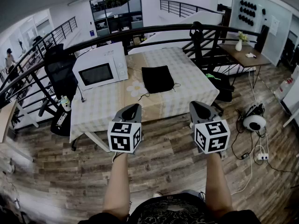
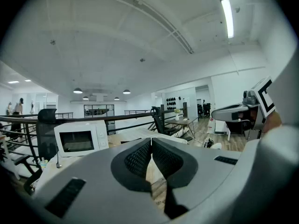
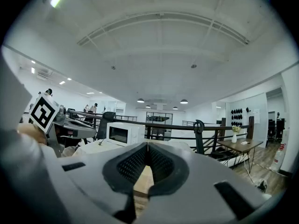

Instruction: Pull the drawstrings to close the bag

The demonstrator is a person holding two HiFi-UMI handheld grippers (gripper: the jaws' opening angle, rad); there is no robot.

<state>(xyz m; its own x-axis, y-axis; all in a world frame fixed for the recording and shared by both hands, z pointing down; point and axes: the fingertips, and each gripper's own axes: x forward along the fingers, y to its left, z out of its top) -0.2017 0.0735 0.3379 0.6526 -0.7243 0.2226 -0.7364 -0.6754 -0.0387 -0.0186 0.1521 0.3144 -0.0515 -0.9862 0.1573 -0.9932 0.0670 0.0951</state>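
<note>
A flat black drawstring bag (image 1: 158, 78) lies on the checked tablecloth (image 1: 187, 83), near the middle of the table. Its thin cords trail off toward the front left (image 1: 141, 96) and to the right (image 1: 175, 85). My left gripper (image 1: 134, 108) hangs in the air before the table's near edge, shut with nothing in it. My right gripper (image 1: 196, 106) is level with it further right, also shut and empty. In the left gripper view the pads (image 2: 151, 142) meet, and in the right gripper view they touch too (image 3: 147, 146). Neither gripper reaches the bag.
A white microwave (image 1: 100, 71) stands on the table's left part, with a black office chair (image 1: 60, 73) beside it. A dark railing (image 1: 187, 29) curves behind. A small desk with a vase (image 1: 243, 54) is at the right. Cables and a round white device (image 1: 254, 122) lie on the wooden floor.
</note>
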